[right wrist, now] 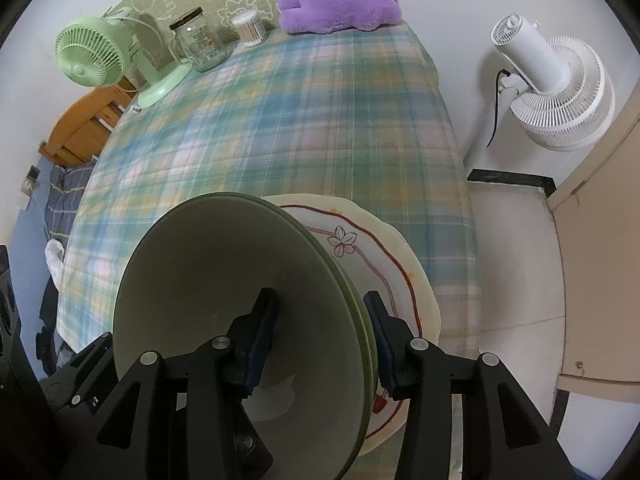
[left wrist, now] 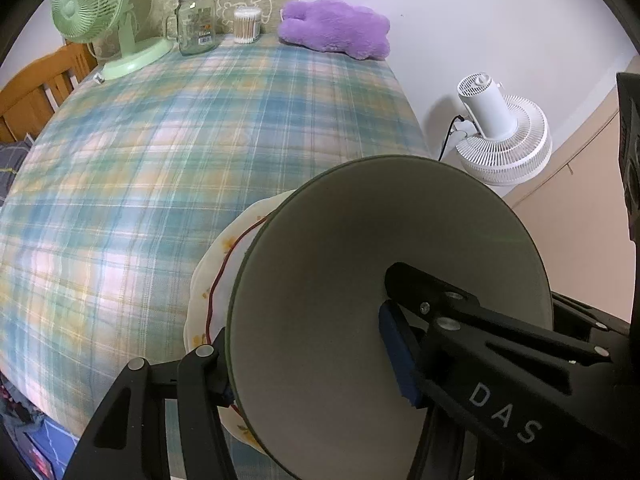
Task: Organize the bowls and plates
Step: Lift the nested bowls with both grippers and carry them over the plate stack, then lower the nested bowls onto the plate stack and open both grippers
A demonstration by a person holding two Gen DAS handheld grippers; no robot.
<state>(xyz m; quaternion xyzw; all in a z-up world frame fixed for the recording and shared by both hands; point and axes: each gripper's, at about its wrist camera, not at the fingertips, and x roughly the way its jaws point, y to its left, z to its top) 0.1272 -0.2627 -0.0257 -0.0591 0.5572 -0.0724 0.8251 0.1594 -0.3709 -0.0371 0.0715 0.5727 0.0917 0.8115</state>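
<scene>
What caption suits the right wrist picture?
Right claw clamps a green bowl over a flowered plate.

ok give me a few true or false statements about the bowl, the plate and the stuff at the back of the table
1. Both grippers clamp the green bowl. True: the left gripper and right gripper each have one finger inside its rim.
2. The floral plate is stacked on the bowl. False: it lies on the plaid tablecloth, behind the bowl.
3. The glass jar stands between the green fan and the cotton swabs. True.
4. The purple plush lies on the floor. False: it rests on the table's far end.
</scene>
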